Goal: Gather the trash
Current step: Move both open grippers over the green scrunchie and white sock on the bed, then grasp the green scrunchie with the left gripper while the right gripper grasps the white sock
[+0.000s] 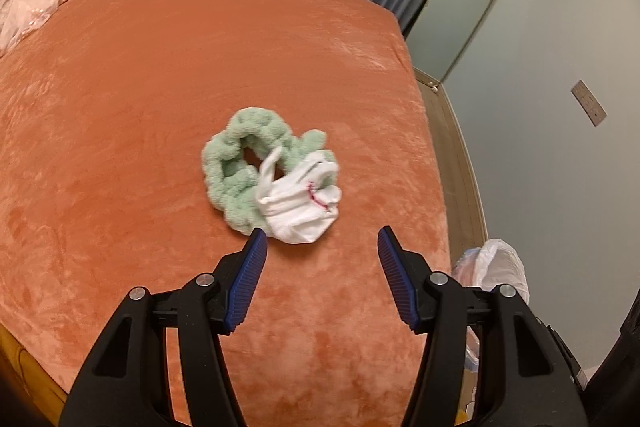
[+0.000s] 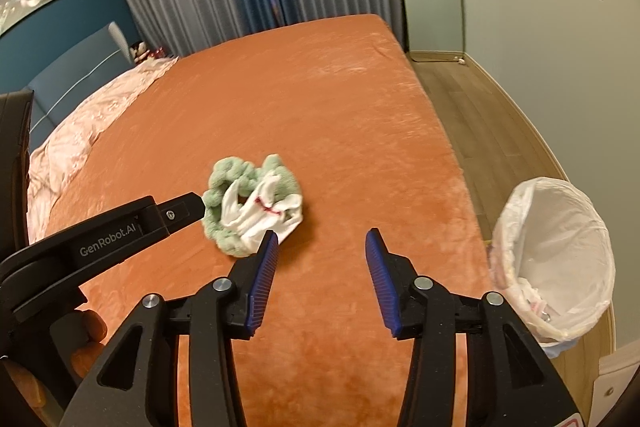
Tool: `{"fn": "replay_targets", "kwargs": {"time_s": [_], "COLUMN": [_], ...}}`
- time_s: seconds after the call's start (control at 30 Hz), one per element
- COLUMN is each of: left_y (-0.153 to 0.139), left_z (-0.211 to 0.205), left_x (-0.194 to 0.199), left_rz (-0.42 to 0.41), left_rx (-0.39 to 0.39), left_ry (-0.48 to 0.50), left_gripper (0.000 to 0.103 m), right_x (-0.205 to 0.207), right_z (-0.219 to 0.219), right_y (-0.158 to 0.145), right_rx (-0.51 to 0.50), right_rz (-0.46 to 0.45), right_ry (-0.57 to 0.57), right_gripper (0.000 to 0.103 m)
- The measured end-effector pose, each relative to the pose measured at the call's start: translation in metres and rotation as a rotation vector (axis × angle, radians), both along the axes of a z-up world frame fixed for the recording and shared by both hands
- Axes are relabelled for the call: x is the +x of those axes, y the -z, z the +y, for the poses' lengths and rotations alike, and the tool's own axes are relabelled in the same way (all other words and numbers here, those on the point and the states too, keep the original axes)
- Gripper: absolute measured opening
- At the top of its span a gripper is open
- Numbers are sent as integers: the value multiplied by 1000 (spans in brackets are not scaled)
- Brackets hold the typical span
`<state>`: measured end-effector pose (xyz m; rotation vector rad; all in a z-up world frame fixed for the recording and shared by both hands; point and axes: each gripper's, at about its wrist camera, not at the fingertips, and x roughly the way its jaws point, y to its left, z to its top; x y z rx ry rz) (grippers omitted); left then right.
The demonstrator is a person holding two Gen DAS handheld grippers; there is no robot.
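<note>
Lined bin (image 2: 556, 259) holds scraps beside bed (image 2: 320, 87).

1. Wide open run of the orange plush bed cover (image 1: 168, 75) on every side of the fuzzy mint-green yarn loop (image 1: 232, 163) with the crumpled white cloth (image 1: 298, 201) on its edge.
2. Left gripper (image 1: 320, 247) sits just short of that heap, jaws apart, nothing between them.
3. In the right view, its black finger (image 2: 176, 213) touches the heap's left side.
4. The white-lined round waste bin (image 2: 556, 259) stands on the wooden floor (image 2: 472, 115) beside the bed, mouth unobstructed.
</note>
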<state>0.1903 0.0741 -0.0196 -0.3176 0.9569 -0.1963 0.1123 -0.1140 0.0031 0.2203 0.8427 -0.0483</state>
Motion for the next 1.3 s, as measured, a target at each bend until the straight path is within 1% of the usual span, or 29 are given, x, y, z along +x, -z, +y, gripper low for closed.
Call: {"fn": "replay_targets", "kwargs": {"time_s": [0.27, 0.37, 0.4, 0.43, 0.47, 0.5, 0.53, 0.6, 0.63, 0.73, 0.8, 0.9, 0.97, 1.03, 1.13, 1.2, 1.27, 1.3], "left_y": [31, 41, 45, 50, 53, 57, 60, 66, 69, 80, 89, 101, 110, 118, 135, 146, 156, 161], "left_z": [56, 70, 75, 79, 81, 84, 86, 90, 92, 95, 96, 91, 87, 80, 70, 67, 64, 63], "left_x": [17, 25, 29, 35, 39, 43, 47, 57, 63, 81, 96, 115, 127, 137, 151, 159, 162, 164], "left_rz": [61, 81, 89, 100, 108, 116, 122, 126, 133, 157, 174, 197, 204, 218, 252, 270, 289, 300], "left_rx": [18, 28, 30, 31, 31, 33, 36, 39, 40, 41, 35, 32, 28, 41, 57, 55, 53, 49], "left_ry": [-95, -119, -126, -129, -131, -136, -144, -157, -159, -164, -163, -160, -153, -137, -119, -112, -104, -99], "left_gripper": [55, 55, 55, 55, 56, 62, 65, 66, 67, 67, 68, 77, 77, 77, 77, 76, 66, 60], "right_x": [27, 42, 47, 52, 57, 63, 70, 83, 91, 107, 119, 134, 144, 149, 157, 160, 161, 160], "right_z": [36, 48, 53, 57, 60, 65, 68, 73, 75, 79, 81, 81, 80, 80, 79, 77, 74, 72], "right_y": [21, 32, 36, 41, 44, 49, 53, 63, 69, 83, 93, 107, 117, 124, 136, 143, 149, 152], "right_rx": [0, 5, 8, 10, 10, 8, 6, 12, 20, 34, 32, 40, 47, 51, 61, 73, 88, 101], "right_rz": [48, 69, 77, 82, 85, 89, 97, 117, 129, 156, 173, 195, 212, 224, 238, 247, 252, 257], "right_ry": [-53, -70, -75, -80, -84, -87, -91, -97, -97, -92, -86, -74, -67, -63, -60, -58, -57, -53], "right_gripper": [45, 45, 46, 49, 52, 53, 54, 54, 54, 57, 58, 58, 58, 58, 58, 58, 53, 51]}}
